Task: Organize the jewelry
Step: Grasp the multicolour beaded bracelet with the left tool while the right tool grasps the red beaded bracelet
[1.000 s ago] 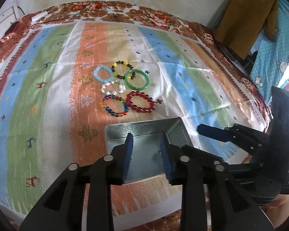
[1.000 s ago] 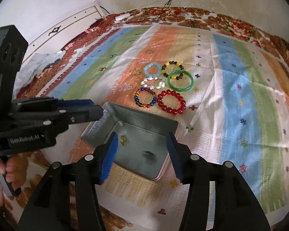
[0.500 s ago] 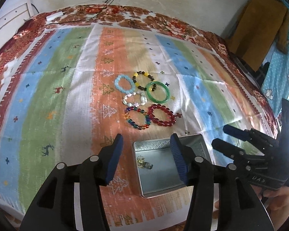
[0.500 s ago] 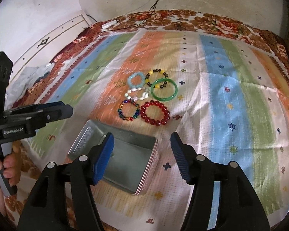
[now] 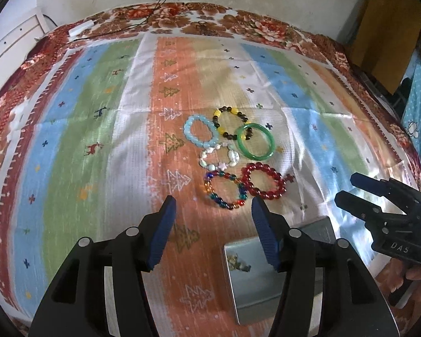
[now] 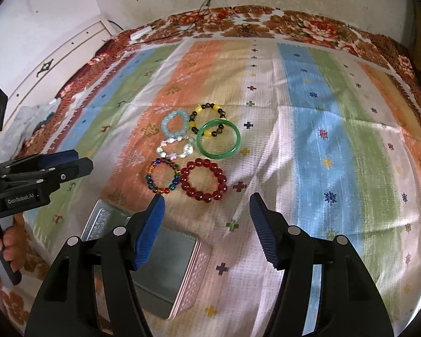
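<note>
Several bracelets lie together on the striped cloth: a red bead one (image 5: 263, 181) (image 6: 204, 179), a multicoloured bead one (image 5: 225, 189) (image 6: 162, 177), a white shell one (image 5: 219, 157) (image 6: 175, 148), a pale blue one (image 5: 200, 131) (image 6: 174, 125), a green bangle (image 5: 256, 141) (image 6: 218, 138) and a yellow-and-brown one (image 5: 230, 120) (image 6: 207, 115). An open metal tin (image 5: 255, 280) (image 6: 165, 266) holds small jewelry. My left gripper (image 5: 213, 233) is open and empty, short of the bracelets. My right gripper (image 6: 206, 230) is open and empty, just short of the red bracelet.
The striped cloth (image 5: 98, 129) covers a bed with a floral border (image 5: 205, 19). A wall runs behind, with cables (image 6: 207, 0). An orange garment (image 5: 390, 28) hangs at the far right.
Both grippers opened wider and moved up and forward past the tin toward the bracelets. The tin now lies lower in both views.
</note>
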`<state>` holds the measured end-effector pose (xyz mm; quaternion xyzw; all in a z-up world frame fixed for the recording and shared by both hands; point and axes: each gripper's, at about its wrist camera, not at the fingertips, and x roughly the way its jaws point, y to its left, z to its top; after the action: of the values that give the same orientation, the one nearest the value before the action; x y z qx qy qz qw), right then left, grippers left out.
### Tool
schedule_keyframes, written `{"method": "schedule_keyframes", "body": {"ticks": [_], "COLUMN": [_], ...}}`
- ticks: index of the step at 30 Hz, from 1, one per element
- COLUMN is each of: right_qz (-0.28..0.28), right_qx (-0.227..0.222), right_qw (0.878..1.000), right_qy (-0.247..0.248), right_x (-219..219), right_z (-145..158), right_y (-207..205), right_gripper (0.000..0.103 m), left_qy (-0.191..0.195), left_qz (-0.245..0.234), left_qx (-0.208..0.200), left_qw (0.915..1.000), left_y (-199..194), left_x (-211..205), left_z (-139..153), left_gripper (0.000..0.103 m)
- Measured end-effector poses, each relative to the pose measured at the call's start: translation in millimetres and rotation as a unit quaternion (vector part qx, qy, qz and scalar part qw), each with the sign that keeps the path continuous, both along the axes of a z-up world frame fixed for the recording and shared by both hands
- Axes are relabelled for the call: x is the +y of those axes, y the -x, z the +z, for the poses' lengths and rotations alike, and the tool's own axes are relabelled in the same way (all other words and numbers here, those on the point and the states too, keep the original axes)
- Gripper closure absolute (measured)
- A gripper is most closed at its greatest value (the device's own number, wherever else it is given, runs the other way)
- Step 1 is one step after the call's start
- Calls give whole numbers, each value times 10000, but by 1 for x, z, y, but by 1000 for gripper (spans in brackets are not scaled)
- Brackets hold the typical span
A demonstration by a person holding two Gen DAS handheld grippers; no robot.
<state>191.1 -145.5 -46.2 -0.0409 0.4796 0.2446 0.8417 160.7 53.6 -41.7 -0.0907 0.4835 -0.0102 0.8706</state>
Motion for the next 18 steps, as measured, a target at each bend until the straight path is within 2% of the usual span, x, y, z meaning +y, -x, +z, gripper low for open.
{"method": "schedule_keyframes", "body": {"ticks": [6, 12, 18], "right_qz": [-75, -85, -82], "right_qx": [70, 330, 382], "right_qw": [9999, 9994, 9990], "right_qy": [98, 109, 236], "right_x": [2, 6, 13], "right_z": [-6, -20, -27], "right_y": [-18, -36, -44], "right_gripper": [41, 41, 41], "left_qy": [-106, 54, 159], "left_qz": [9, -36, -131], "left_qx": [245, 514, 760], "left_qw": [9996, 9987, 9969], "left_y": [-22, -40, -54], "left_x": [1, 3, 3], "left_z": [-15, -31, -46], "left_gripper": [47, 47, 46]}}
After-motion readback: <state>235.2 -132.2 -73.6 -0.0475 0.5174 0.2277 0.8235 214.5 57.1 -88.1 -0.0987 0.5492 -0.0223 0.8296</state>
